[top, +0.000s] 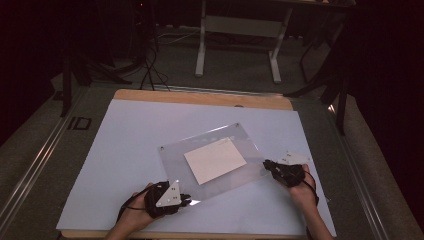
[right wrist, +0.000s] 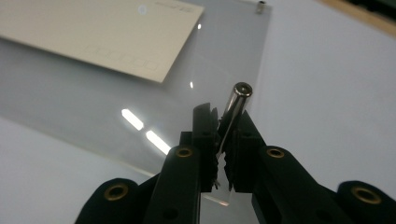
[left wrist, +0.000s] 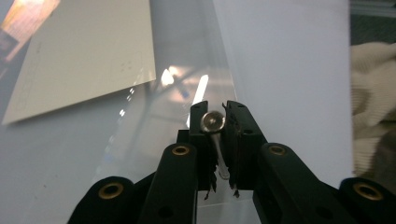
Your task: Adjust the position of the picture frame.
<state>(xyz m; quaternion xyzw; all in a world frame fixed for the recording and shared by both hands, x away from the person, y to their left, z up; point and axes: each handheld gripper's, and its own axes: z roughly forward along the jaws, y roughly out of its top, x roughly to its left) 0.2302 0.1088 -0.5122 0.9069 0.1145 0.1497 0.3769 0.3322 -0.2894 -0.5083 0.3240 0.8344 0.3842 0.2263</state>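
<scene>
A clear acrylic sheet (top: 235,137) lies tilted on the white board (top: 130,150), with a cream card (top: 215,160) on its middle. My left gripper (top: 187,199) is at the sheet's near-left corner and is shut on a silver screw (left wrist: 213,121), whose round head faces the camera over the sheet (left wrist: 177,93). My right gripper (top: 268,165) is at the sheet's right corner, shut on a shiny metal post (right wrist: 238,98) that leans up over the sheet's edge (right wrist: 70,107). The card (left wrist: 84,60) (right wrist: 102,32) lies beyond both pairs of jaws.
A small metal fitting (right wrist: 261,6) stands at the sheet's far corner. The board rests on a wooden tabletop (top: 200,97). A white desk frame (top: 237,30) stands on the floor beyond. A cream knitted sleeve (left wrist: 371,93) lies at the right of the left gripper view.
</scene>
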